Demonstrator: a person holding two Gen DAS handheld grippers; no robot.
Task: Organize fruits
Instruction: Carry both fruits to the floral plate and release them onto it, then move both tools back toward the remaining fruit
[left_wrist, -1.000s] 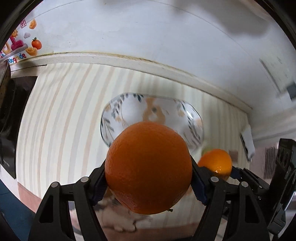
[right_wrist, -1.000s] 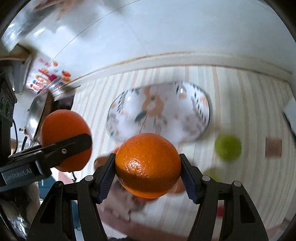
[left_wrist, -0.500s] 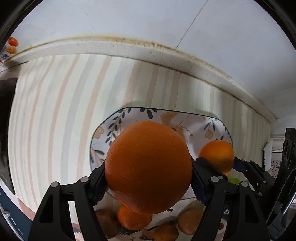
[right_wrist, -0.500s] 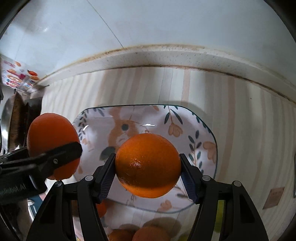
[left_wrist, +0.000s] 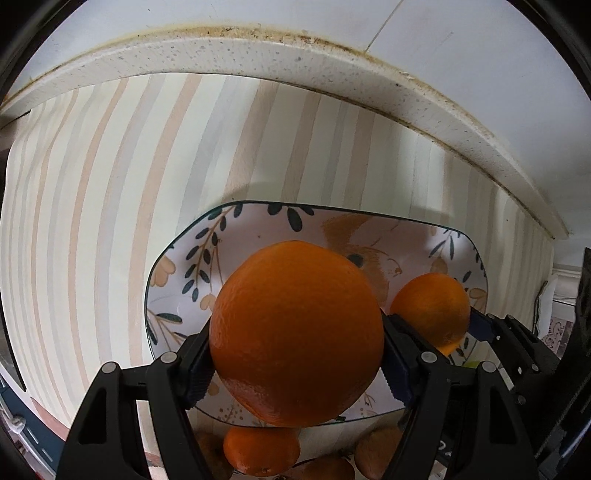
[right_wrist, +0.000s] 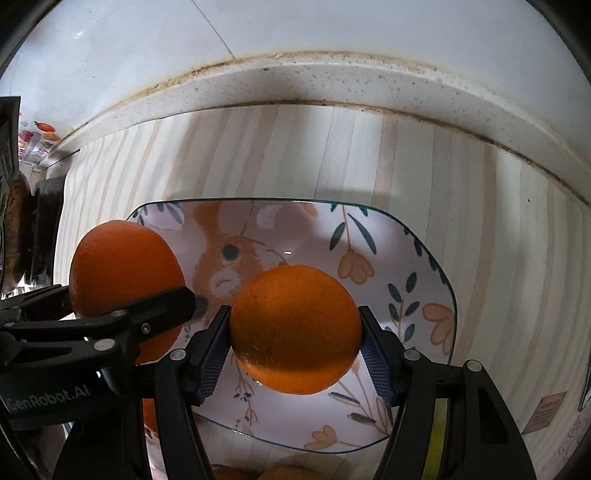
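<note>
My left gripper (left_wrist: 297, 360) is shut on a large orange (left_wrist: 295, 332) and holds it over the near part of a flower-patterned plate (left_wrist: 177, 280). My right gripper (right_wrist: 295, 341) is shut on a smaller orange (right_wrist: 295, 328) over the same plate (right_wrist: 413, 258). The right gripper's orange shows in the left wrist view (left_wrist: 430, 306) at the right. The left gripper's orange shows in the right wrist view (right_wrist: 122, 269) at the left. The plate's bare centre has a rabbit picture.
The plate lies on a striped countertop (left_wrist: 110, 166) near a speckled white backsplash ledge (left_wrist: 258, 51). More oranges (left_wrist: 262, 452) and brown fruits (left_wrist: 376, 454) lie below the plate's near edge. A green fruit (right_wrist: 436, 424) is partly hidden behind my right finger.
Both grippers have moved forward and down with their oranges, from short of the plate to over it. The plate now looks larger and closer.
</note>
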